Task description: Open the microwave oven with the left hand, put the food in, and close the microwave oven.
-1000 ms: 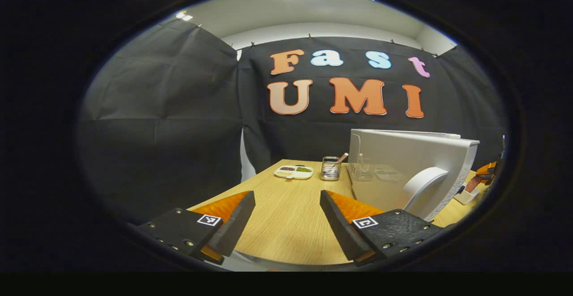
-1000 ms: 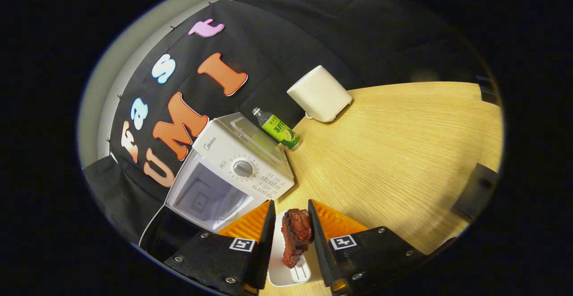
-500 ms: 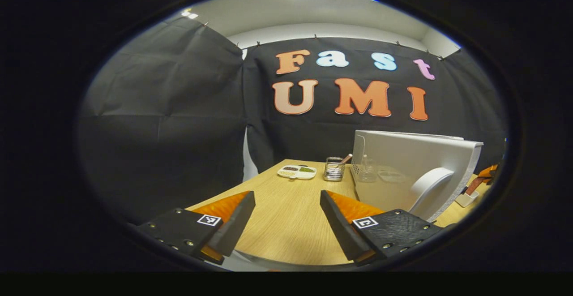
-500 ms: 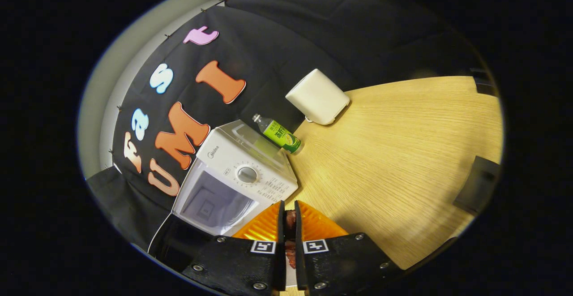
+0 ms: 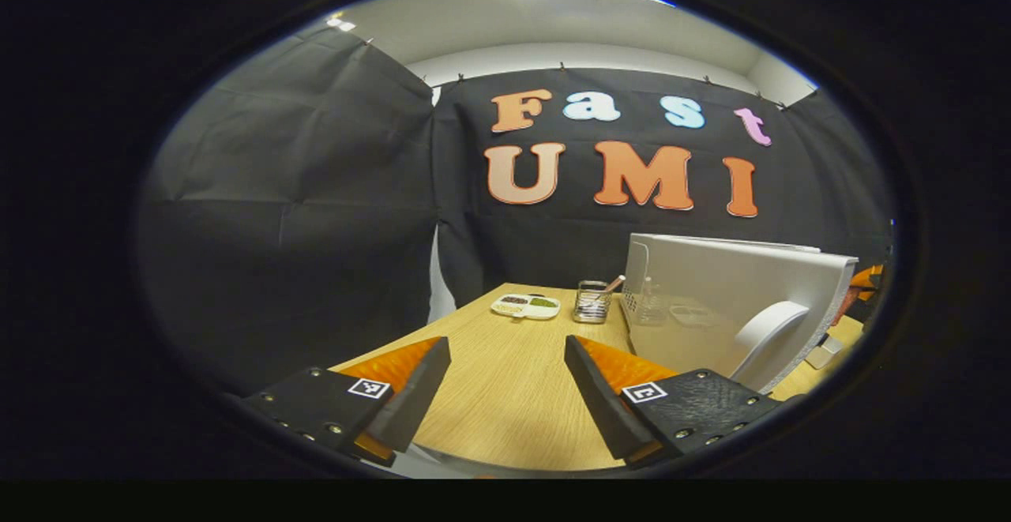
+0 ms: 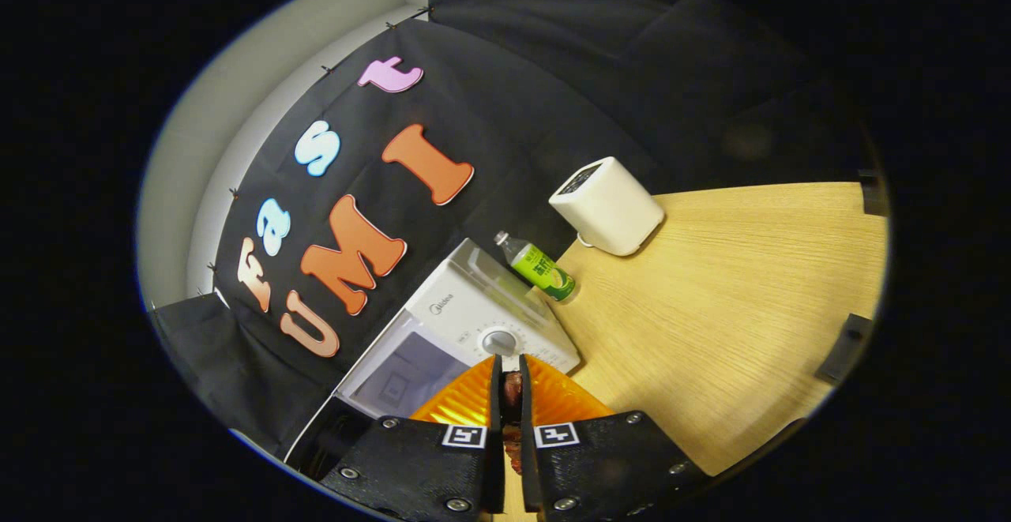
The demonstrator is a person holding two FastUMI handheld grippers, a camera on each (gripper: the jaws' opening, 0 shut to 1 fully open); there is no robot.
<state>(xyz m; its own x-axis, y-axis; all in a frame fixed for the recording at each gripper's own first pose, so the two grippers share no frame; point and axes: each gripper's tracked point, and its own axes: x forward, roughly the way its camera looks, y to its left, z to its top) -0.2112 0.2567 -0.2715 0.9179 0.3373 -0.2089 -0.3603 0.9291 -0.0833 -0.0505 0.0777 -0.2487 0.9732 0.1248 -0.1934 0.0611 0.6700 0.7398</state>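
Now, left gripper view: my left gripper (image 5: 505, 392) hangs with its fingers wide apart and nothing between them, above the wooden table (image 5: 505, 419). Ahead and to its right stands the microwave door (image 5: 731, 309), swung out edge-on toward me, its curved white handle (image 5: 770, 340) just beyond my right-hand finger. Over the last second the door and handle have slid slightly toward the right edge of the view; the gap between the fingers is unchanged. Straight ahead, farther off, sit a divided snack dish (image 5: 525, 306) and a wire utensil holder (image 5: 592, 302).

Right gripper view: my right gripper (image 6: 505, 427) is clamped on the food (image 6: 513, 389), a dark reddish piece of meat pinched between the fingers. A second ago the fingers stood apart around it over a small white dish; they have since closed. The microwave oven (image 6: 466, 332) lies just ahead and left of the tips, cavity open. It sits lower in view than half a second ago, which I read as the food being lifted. A green-labelled bottle (image 6: 539, 267) and a white box-shaped appliance (image 6: 608, 204) stand beyond it.

My judgement: opening is done, pick-up is done, and carrying into the cavity comes next.
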